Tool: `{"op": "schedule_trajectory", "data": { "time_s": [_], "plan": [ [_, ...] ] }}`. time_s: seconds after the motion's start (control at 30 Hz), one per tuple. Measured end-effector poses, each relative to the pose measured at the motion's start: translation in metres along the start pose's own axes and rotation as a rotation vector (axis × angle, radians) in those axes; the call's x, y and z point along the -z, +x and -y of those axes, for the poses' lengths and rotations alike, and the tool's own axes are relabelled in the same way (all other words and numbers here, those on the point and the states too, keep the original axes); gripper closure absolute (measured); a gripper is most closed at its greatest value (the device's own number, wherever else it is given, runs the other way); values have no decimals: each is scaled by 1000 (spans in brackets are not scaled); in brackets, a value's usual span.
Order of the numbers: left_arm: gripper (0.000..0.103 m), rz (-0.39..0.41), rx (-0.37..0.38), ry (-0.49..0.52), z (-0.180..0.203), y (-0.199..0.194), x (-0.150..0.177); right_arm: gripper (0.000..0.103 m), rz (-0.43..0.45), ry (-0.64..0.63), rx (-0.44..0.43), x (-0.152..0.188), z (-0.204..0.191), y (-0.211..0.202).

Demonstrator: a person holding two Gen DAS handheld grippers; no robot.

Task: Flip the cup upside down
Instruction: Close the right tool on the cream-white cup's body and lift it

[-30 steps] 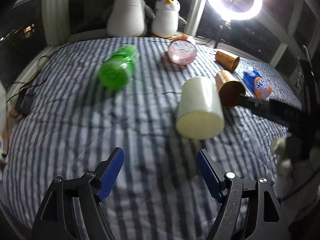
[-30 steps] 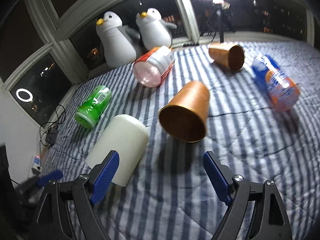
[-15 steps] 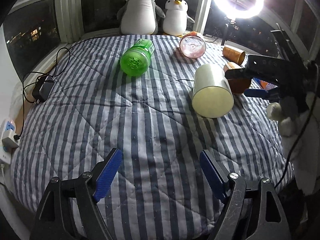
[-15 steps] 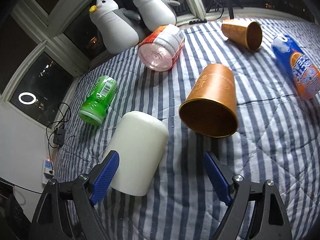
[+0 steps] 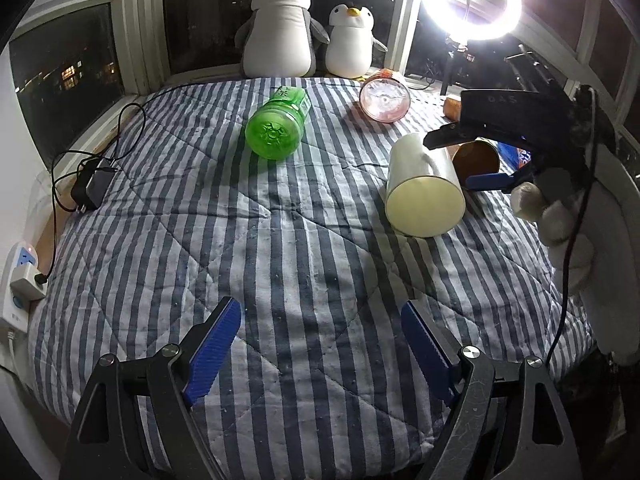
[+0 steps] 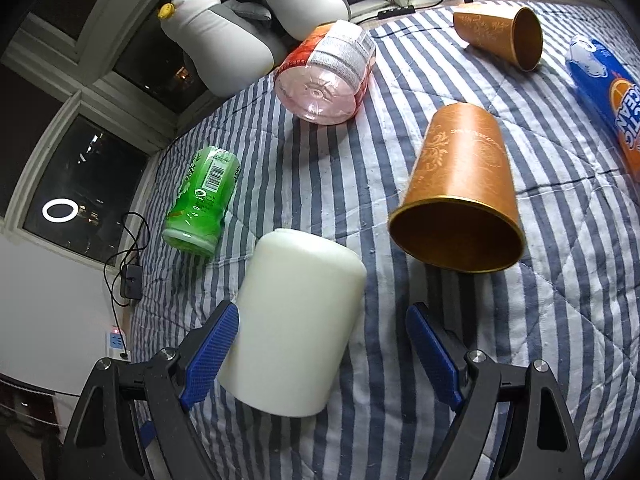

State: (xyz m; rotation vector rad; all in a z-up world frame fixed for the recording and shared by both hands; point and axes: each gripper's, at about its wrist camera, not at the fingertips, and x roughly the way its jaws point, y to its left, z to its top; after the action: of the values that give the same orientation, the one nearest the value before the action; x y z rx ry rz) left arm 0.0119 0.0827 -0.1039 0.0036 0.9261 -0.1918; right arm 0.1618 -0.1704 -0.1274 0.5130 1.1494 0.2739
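Note:
A white cup [image 6: 296, 328] lies on its side on the striped bedspread [image 6: 540, 320]. My right gripper [image 6: 322, 356] is open and straddles it, the left pad close to its side. The cup shows in the left wrist view [image 5: 424, 188] with the right gripper [image 5: 460, 160] over it. A gold cup [image 6: 460, 208] lies on its side just right of the white one, mouth toward me. A second gold cup [image 6: 500, 36] lies farther back. My left gripper [image 5: 320, 348] is open and empty, above the near part of the bed.
A green bottle [image 5: 276, 128], a pink bottle [image 5: 384, 96] and a blue bottle [image 6: 608, 96] lie on the bed. Two plush penguins [image 5: 280, 28] sit at the window. A ring light [image 5: 472, 0] stands back right. A charger [image 5: 88, 188] and power strip [image 5: 20, 276] lie left.
My right gripper has moved left and forward from the gold cup to straddle the white cup. My left gripper has pulled back, away from the white cup.

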Motion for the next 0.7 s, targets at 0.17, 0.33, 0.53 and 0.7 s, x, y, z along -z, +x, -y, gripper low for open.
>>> {"op": "schedule_trajectory", "data": {
  "time_s": [0.17,0.33,0.53,0.7],
  "plan": [
    [18,6,-5,1,-1,-2,1,20,-39,29,-12,-5,-3,12],
    [18,9,-7,-5,-4,-3,1,20,-76,58,-19,-10,-3,24],
    [18,10,-9,-18,-7,-3,1,20,-101,63,-39,-13,-4,30],
    [18,7,-7,-26,-9,-2,0,28,-104,36,-39,-11,-8,30]
  ]
}}
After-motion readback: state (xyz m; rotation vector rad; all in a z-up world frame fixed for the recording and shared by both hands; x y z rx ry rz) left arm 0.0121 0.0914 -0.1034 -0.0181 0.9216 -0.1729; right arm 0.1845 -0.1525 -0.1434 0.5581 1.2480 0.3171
